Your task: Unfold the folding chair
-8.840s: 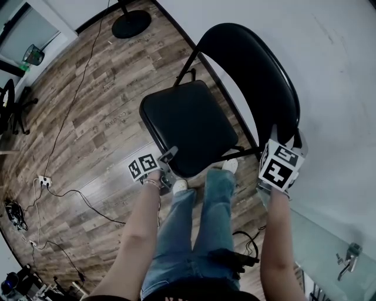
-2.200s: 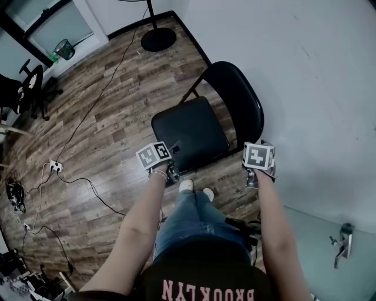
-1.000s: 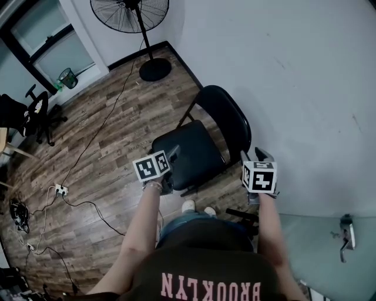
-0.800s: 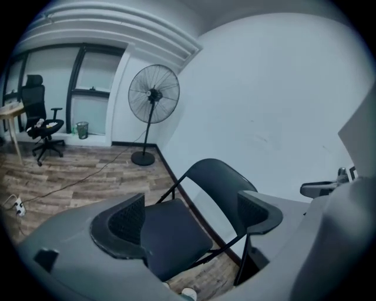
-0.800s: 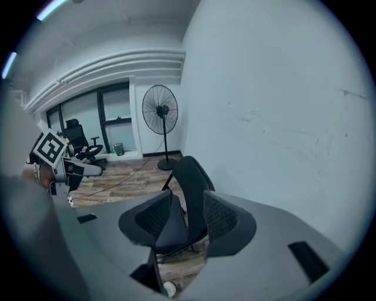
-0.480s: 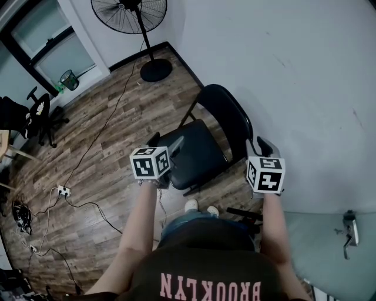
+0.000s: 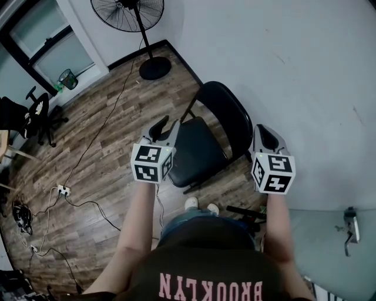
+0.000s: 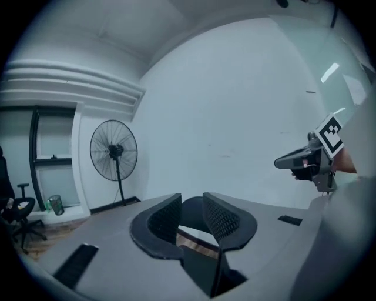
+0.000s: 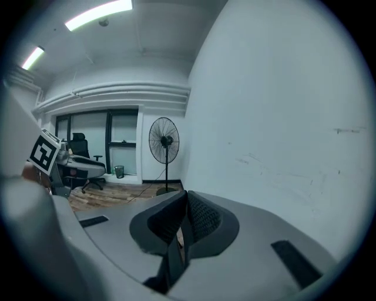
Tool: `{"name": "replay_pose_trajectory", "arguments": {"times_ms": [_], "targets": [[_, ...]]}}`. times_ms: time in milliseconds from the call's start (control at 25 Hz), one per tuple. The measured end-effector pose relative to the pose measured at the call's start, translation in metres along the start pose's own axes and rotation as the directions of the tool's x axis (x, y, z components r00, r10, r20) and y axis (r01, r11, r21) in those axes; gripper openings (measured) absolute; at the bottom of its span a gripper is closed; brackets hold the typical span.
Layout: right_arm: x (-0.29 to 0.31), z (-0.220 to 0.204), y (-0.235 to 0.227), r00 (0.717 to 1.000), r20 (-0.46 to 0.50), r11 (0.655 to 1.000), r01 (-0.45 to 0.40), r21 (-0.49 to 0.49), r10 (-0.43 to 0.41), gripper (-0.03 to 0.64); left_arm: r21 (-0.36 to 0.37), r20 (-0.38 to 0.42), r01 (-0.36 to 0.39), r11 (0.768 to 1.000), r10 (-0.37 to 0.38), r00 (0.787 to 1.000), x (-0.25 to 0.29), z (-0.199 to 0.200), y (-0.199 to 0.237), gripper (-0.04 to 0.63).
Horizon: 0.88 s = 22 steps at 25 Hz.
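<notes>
Head view: the folding chair (image 7: 198, 154) stood unfolded on the wood floor (image 7: 88, 147), seat down, backrest close to the white wall (image 7: 282, 59), right in front of the person's shoes (image 7: 200, 206). The left tool (image 7: 165, 128) was held up over the seat's left edge and the right tool (image 7: 264, 136) beside the backrest's right end; neither gripped the chair. A standing fan (image 7: 126, 10), a green bin (image 7: 66, 79), an office chair (image 7: 29, 114) and a power strip (image 7: 60, 190) were well apart from it.

Left gripper view: the left tool (image 8: 191, 214) had its 2 jaws a narrow gap apart after just closing in, with nothing between the pads; only a bit of chair and floor showed through the gap. The right tool (image 8: 302, 160) showed at the right, the fan (image 8: 113, 150) at the left.

Right gripper view: the right tool (image 9: 183, 220) had its 2 jaws closed together, holding nothing. It faced the fan (image 9: 163, 140), the wall on its right.
</notes>
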State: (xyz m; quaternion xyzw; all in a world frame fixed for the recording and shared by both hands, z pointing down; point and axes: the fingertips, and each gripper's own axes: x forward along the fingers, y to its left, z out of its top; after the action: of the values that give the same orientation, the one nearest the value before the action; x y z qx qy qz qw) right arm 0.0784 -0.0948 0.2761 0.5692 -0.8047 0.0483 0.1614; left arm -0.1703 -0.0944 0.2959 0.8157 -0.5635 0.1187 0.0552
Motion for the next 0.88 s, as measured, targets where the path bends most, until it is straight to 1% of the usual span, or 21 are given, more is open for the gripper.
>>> {"name": "replay_pose_trajectory", "arguments": {"times_ms": [40, 80, 120, 360, 480, 640, 880], "targets": [[-0.001, 0.004, 0.0, 1.0, 0.011, 1.0, 0.0, -0.002, 0.0, 0.005, 0.02, 0.018, -0.012, 1.0, 0.012, 1.0, -0.002, 0.006, 0.001, 0.084], [-0.002, 0.008, 0.0, 1.0, 0.02, 1.0, -0.002, -0.005, 0.002, 0.003, 0.037, 0.038, -0.025, 0.999, 0.023, 0.999, -0.004, 0.012, 0.001, 0.027], [-0.003, 0.011, 0.001, 1.0, 0.029, 1.0, -0.004, -0.008, 0.005, 0.002, 0.054, 0.057, -0.034, 0.998, 0.031, 0.998, -0.006, 0.017, 0.002, 0.003], [-0.009, 0.034, 0.002, 0.994, 0.106, 0.999, -0.006, -0.054, 0.012, 0.002, 0.127, 0.164, -0.071, 0.989, 0.05, 0.985, -0.017, 0.051, 0.001, 0.003], [-0.014, 0.051, 0.002, 0.986, 0.165, 0.997, -0.01, -0.081, 0.023, 0.0, 0.143, 0.214, -0.086, 0.986, 0.054, 0.975, -0.022, 0.068, 0.002, 0.003], [-0.023, 0.073, -0.001, 0.967, 0.25, 0.995, -0.014, -0.099, 0.038, 0.0, 0.156, 0.266, -0.096, 0.983, 0.052, 0.963, -0.025, 0.086, 0.0, 0.003], [-0.038, 0.096, 0.002, 0.933, 0.354, 0.989, -0.019, -0.144, 0.07, 0.0, 0.224, 0.334, -0.139, 0.965, 0.058, 0.941, -0.029, 0.114, -0.002, 0.003]]}}
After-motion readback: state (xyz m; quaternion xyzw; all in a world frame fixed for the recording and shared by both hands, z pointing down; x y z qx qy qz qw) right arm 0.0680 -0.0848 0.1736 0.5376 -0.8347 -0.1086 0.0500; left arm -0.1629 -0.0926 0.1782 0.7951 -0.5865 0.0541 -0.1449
